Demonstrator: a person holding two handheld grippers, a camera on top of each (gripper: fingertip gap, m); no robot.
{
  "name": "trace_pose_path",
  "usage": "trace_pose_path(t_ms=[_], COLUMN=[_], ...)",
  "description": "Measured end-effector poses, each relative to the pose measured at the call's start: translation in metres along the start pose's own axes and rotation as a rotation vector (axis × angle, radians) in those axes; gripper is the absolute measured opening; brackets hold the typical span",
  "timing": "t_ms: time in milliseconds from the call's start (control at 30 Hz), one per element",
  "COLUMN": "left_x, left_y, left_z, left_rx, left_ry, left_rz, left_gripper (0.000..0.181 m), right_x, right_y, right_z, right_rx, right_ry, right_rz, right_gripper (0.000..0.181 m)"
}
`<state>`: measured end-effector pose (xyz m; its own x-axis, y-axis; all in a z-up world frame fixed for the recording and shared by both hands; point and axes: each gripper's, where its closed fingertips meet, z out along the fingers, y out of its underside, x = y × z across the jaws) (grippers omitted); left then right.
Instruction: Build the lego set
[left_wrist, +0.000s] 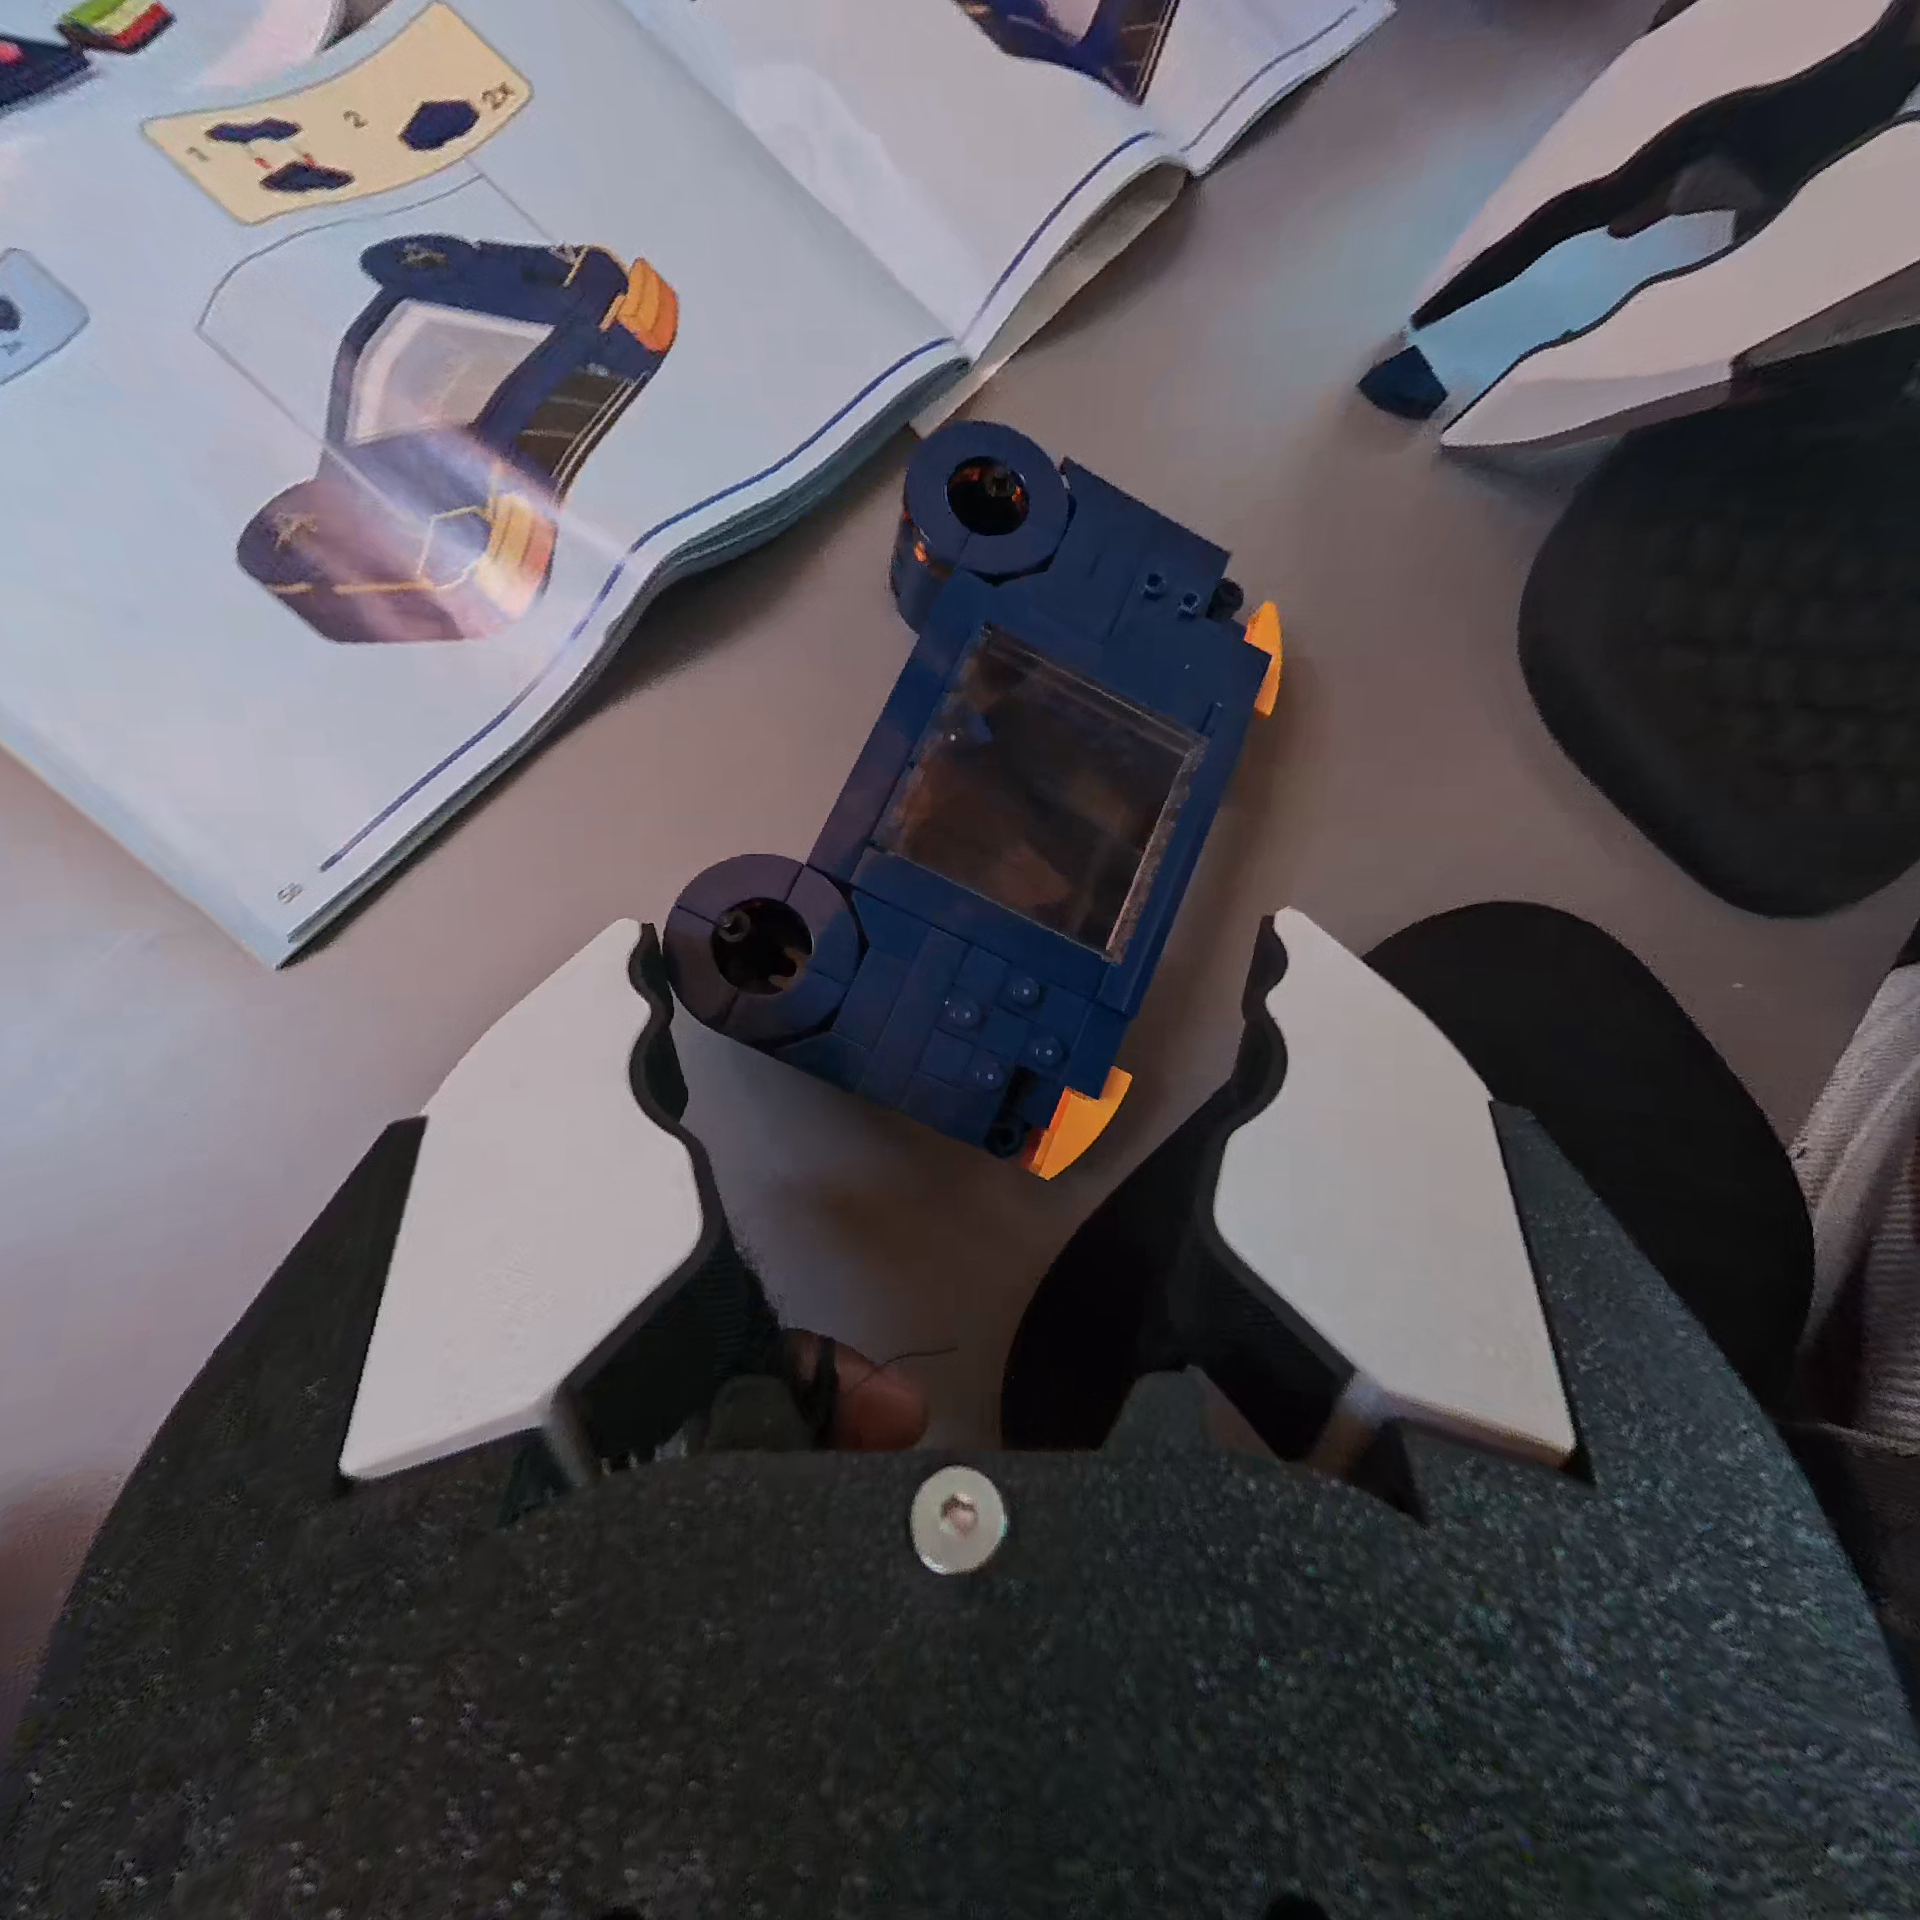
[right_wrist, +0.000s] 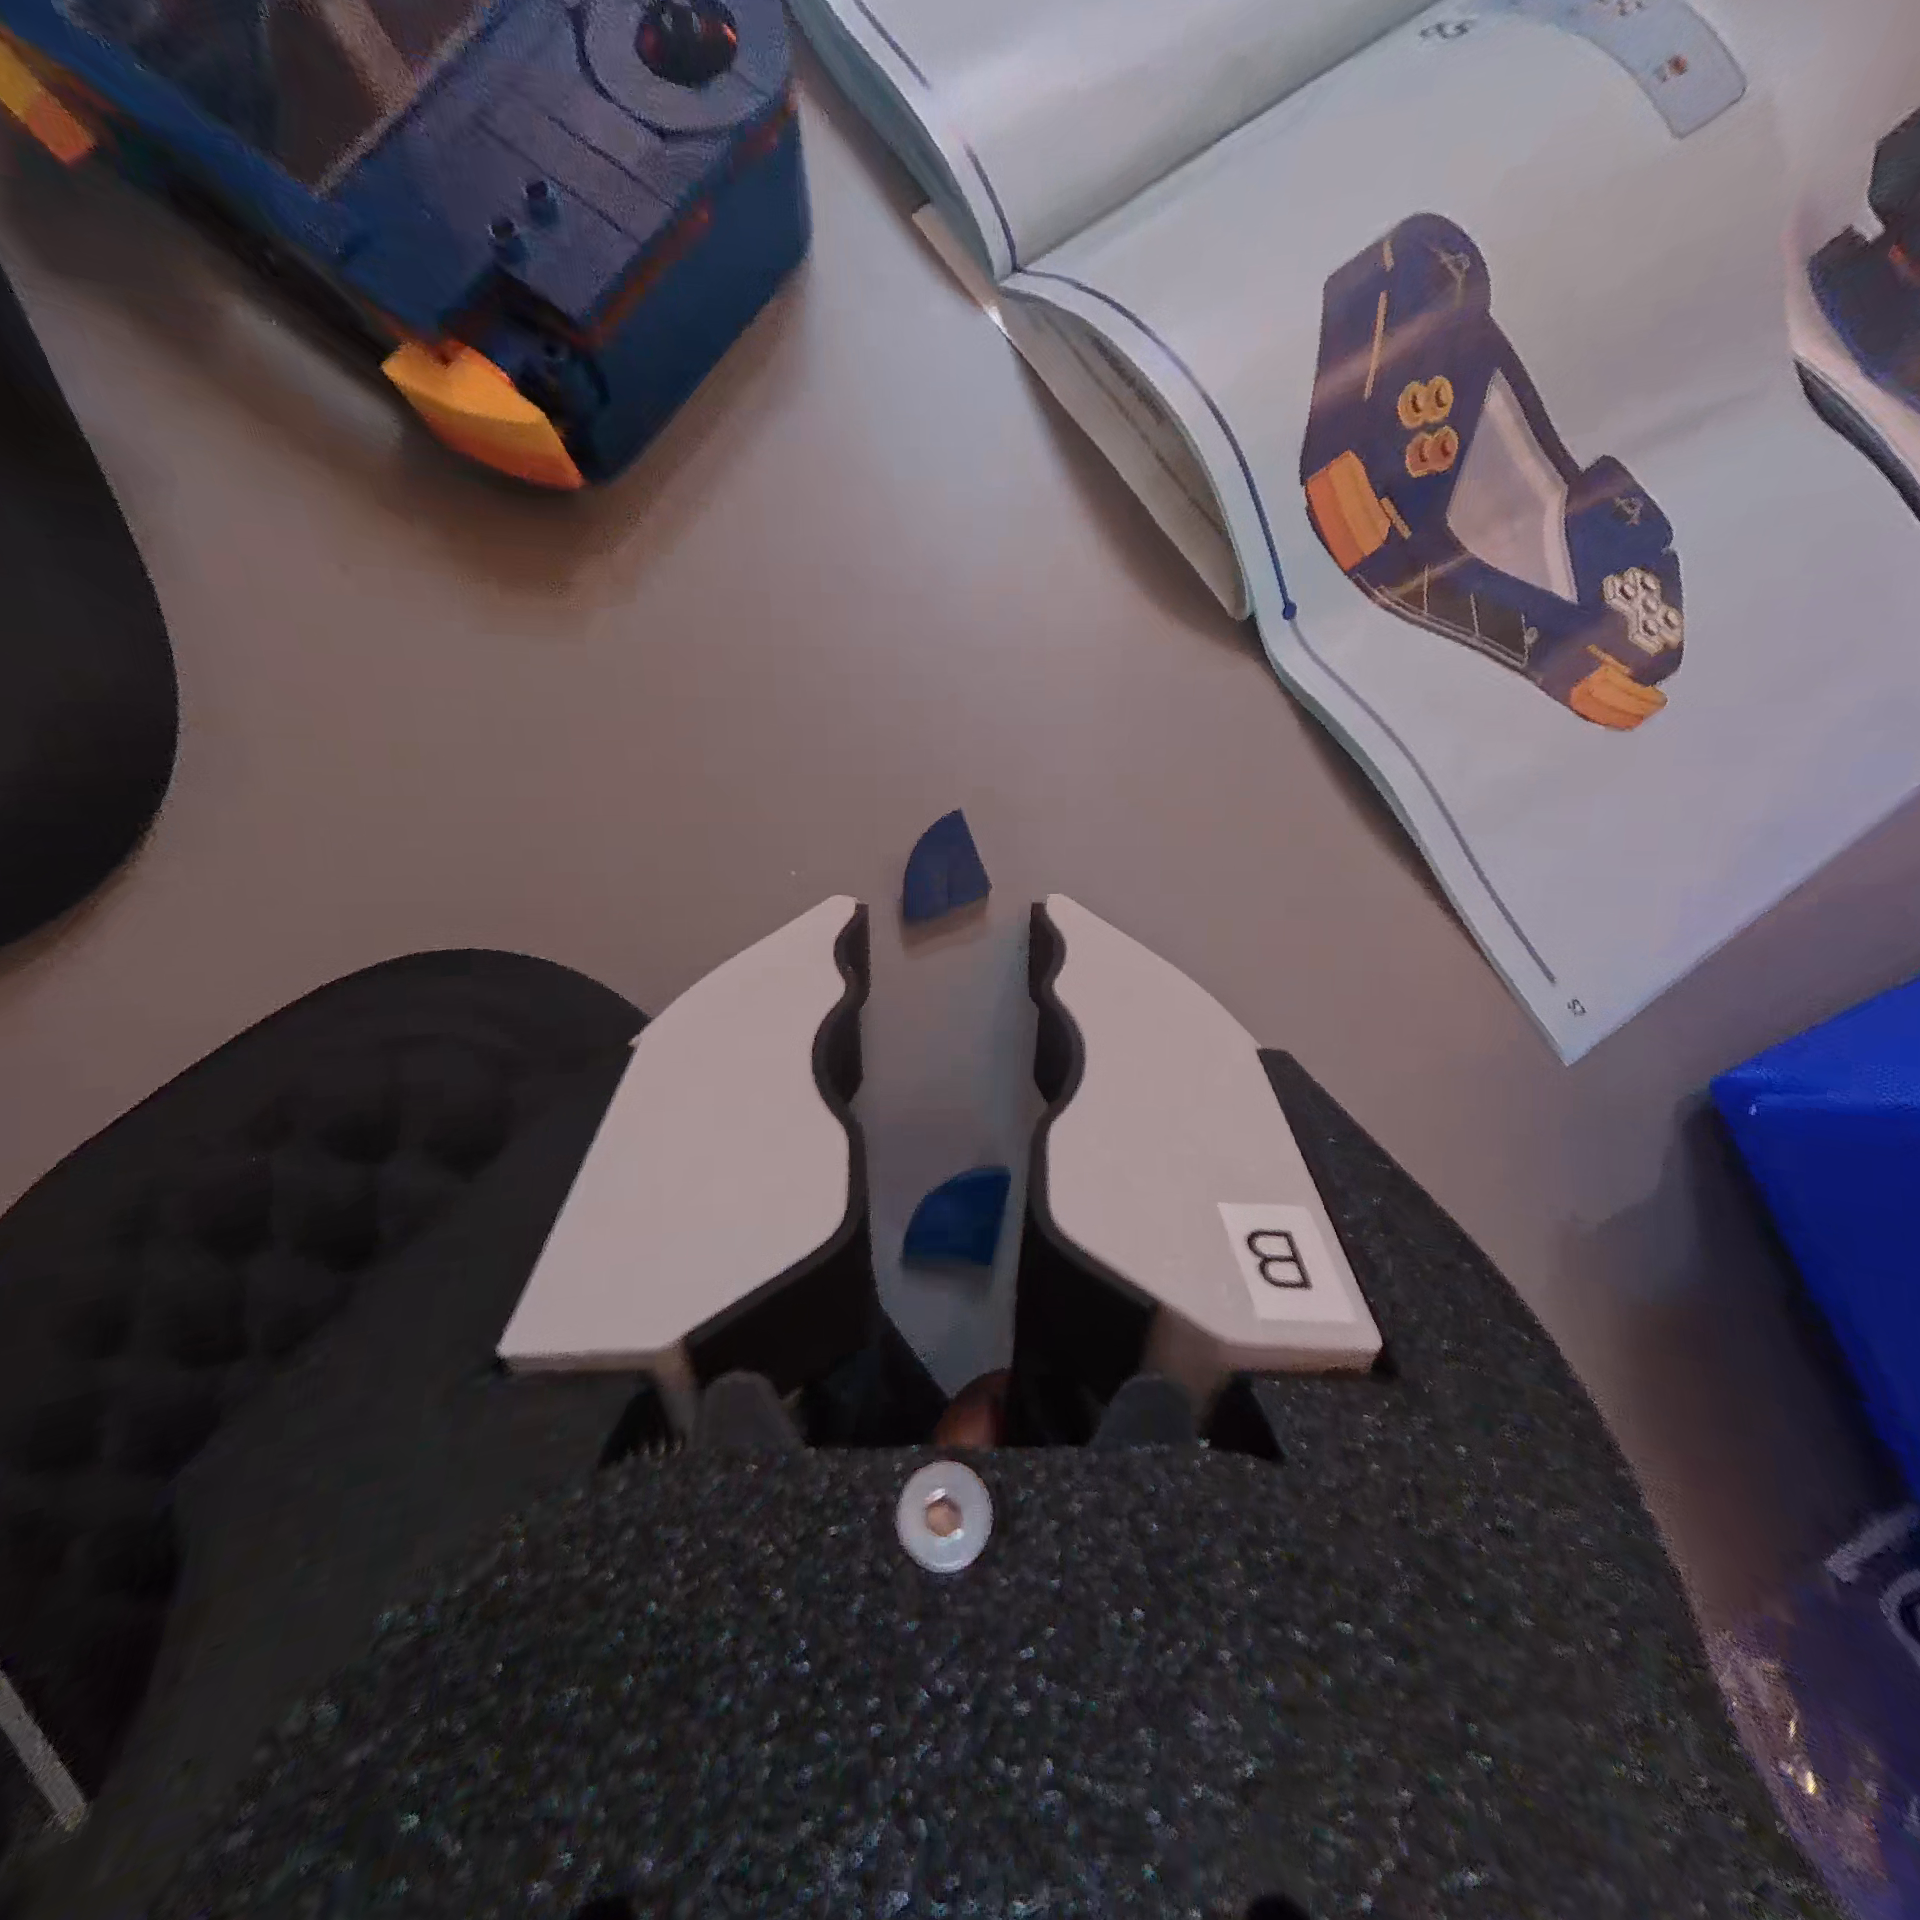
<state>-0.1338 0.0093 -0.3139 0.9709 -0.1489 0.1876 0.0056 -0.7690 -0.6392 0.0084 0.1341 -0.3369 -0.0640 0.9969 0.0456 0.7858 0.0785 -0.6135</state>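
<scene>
A white sticker (right_wrist: 1288, 1259) printed with one black letter is borne by the right gripper (right_wrist: 945, 906) on its right finger, while small numerals are printed on the open instruction booklet (left_wrist: 727, 312).

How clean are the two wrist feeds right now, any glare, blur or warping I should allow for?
Left wrist view: glare streaks across the open instruction booklet, the dark blue lego model is fairly sharp, and wide-angle bending curves the edges. Right wrist view: the model at the top corner is smeared, while the small blue piece ahead of the right gripper is crisp.
</scene>
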Motion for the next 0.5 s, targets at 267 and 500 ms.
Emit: trace_pose_path(t_ms=[267, 500], left_x=[0.006, 0.007], left_y=[-0.012, -0.022], left_z=[-0.004, -0.014], left_rx=[0.08, 0.155], left_ry=[0.027, 0.009], left_rz=[0.068, 0.118], left_gripper=[0.099, 0.096], right_x=[-0.023, -0.034], right_y=[-0.008, -0.021], right_z=[0.006, 0.014], right_rx=[0.008, 0.041], right_ry=[-0.252, -0.577], right_rz=[-0.412, -0.856], right_gripper=[0.016, 0.04])
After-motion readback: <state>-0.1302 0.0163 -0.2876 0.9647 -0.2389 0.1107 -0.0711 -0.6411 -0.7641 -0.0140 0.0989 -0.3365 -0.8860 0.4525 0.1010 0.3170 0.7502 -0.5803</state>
